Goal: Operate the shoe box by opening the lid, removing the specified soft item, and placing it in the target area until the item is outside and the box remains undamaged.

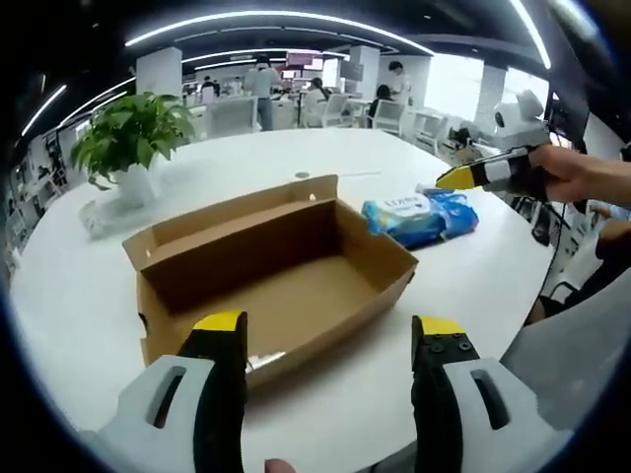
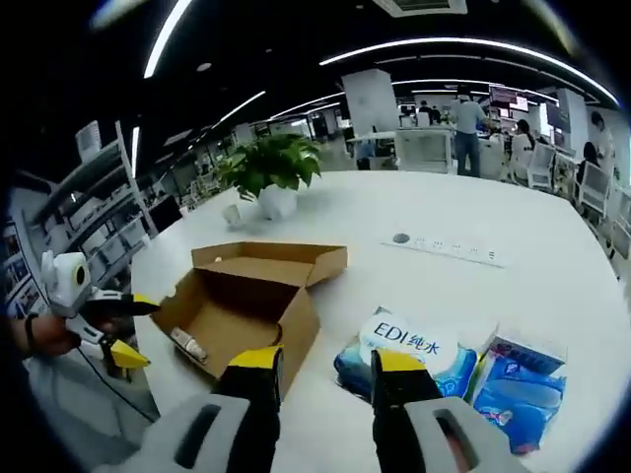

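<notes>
The brown cardboard shoe box [image 1: 286, 266] lies open on the white table [image 1: 335, 158], its lid flap folded back on the far side. In the right gripper view the box [image 2: 246, 296] holds a small pale item [image 2: 187, 345] on its floor. A blue wet-wipes pack [image 1: 419, 217] lies on the table just outside the box, labelled "EDI" [image 2: 409, 345]. My left gripper [image 1: 330, 330] is open in front of the box's near wall, with nothing in it. My right gripper [image 2: 328, 363] is open just before the pack. A hand holds the right gripper [image 1: 483, 175] beyond the pack.
A potted plant [image 1: 133, 133] stands at the table's far left. A second blue pack [image 2: 523, 389] lies right of the wipes. A socket strip [image 2: 449, 248] is set into the table. The left gripper [image 2: 136, 330] shows past the box. People and chairs are far behind.
</notes>
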Demonstrator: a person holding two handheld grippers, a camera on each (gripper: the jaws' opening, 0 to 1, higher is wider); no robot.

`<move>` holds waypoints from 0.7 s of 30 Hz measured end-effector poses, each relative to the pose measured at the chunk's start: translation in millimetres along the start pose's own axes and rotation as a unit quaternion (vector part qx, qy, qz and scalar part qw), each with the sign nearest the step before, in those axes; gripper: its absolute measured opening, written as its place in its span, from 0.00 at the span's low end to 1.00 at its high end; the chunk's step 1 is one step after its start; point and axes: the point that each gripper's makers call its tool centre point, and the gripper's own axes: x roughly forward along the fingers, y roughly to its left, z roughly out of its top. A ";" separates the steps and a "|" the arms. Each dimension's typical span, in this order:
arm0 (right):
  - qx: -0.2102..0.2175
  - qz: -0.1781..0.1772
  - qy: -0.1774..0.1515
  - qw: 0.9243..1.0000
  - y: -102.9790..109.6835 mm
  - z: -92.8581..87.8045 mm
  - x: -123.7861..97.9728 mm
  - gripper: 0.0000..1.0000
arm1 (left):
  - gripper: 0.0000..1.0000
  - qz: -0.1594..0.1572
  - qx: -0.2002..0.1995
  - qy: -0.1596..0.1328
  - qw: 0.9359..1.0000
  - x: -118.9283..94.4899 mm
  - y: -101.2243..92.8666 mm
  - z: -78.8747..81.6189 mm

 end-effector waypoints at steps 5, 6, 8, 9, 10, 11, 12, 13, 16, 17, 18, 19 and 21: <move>0.010 0.002 -0.006 1.000 11.8 -11.6 -0.9 0.34 | 0.66 -0.004 0.002 0.001 1.000 0.7 -2.6 -0.1; 0.013 0.001 -0.008 1.000 13.0 -13.3 -1.3 0.34 | 0.66 -0.004 0.002 0.000 1.000 0.8 -2.9 0.0; 0.023 -0.003 -0.013 1.000 15.4 -17.2 -2.7 0.34 | 0.66 -0.006 0.003 0.000 1.000 0.7 -4.2 0.1; 0.028 -0.008 -0.018 0.999 16.8 -19.0 -2.9 0.34 | 0.66 -0.007 0.003 0.000 1.000 1.2 -4.4 0.0; 0.036 -0.009 -0.023 0.999 18.6 -19.7 -3.0 0.34 | 0.66 -0.008 0.004 0.000 1.000 2.0 -4.9 0.1; 0.046 -0.009 -0.030 0.998 20.0 -19.6 -2.7 0.34 | 0.66 -0.009 0.005 0.001 1.000 2.3 -5.5 0.1; 0.050 -0.010 -0.033 0.998 21.4 -20.7 -2.4 0.34 | 0.66 -0.010 0.006 0.001 1.000 2.6 -6.2 0.2; 0.051 -0.010 -0.033 0.998 23.6 -23.0 -1.7 0.34 | 0.66 -0.011 0.007 0.001 1.000 2.7 -6.6 0.2; 0.050 -0.013 -0.033 0.998 32.8 -28.4 -0.9 0.34 | 0.66 -0.013 0.008 0.002 1.000 2.1 -8.4 -0.1; 0.050 -0.013 -0.033 0.998 34.8 -29.8 -0.3 0.35 | 0.66 -0.013 0.009 0.002 1.000 1.9 -8.9 0.0; 0.050 -0.012 -0.033 0.998 36.2 -31.8 0.9 0.35 | 0.66 -0.014 0.009 0.001 1.000 1.7 -9.4 0.2; 0.051 -0.011 -0.033 0.998 38.3 -34.4 2.3 0.35 | 0.66 -0.015 0.009 0.001 1.000 1.8 -9.9 0.2; 0.048 -0.007 -0.030 0.998 45.6 -38.8 3.5 0.37 | 0.66 -0.016 0.010 0.003 1.000 2.1 -10.9 -0.6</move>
